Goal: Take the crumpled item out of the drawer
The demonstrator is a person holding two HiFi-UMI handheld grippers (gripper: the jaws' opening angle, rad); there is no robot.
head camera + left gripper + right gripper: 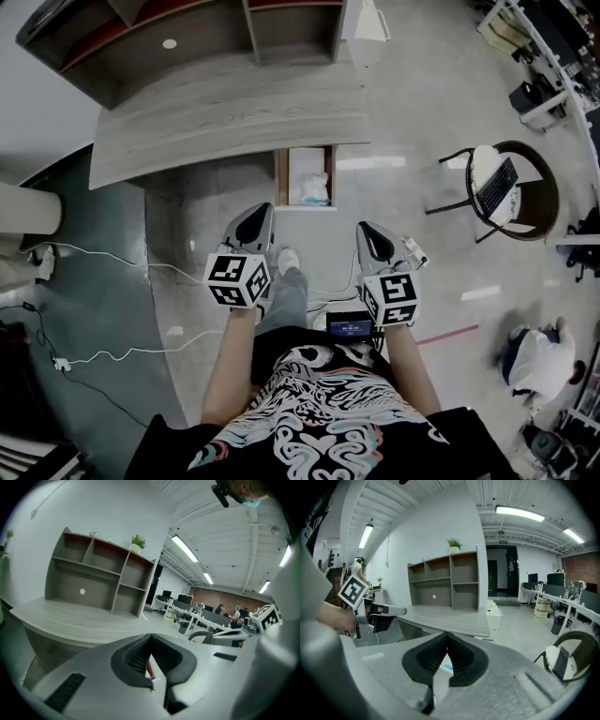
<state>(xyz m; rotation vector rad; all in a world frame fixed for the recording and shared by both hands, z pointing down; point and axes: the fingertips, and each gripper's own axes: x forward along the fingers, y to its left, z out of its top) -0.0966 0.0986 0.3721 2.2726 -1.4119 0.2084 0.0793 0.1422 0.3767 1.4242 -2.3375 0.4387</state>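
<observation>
crumpled item (312,192): tiny, hard to identify, sitting in the open drawer (284,176)
left gripper (261,210): jaws together, empty, near the drawer
right gripper (365,228): jaws closed too, empty

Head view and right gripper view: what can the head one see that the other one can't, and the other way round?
Only the head view shows the person's shoe, the white cables on the floor and the patterned shirt. Only the right gripper view shows the potted plant on top of the shelf unit and the ceiling lights. Both show the grey desk, the shelf unit, the left gripper and the round chair.
</observation>
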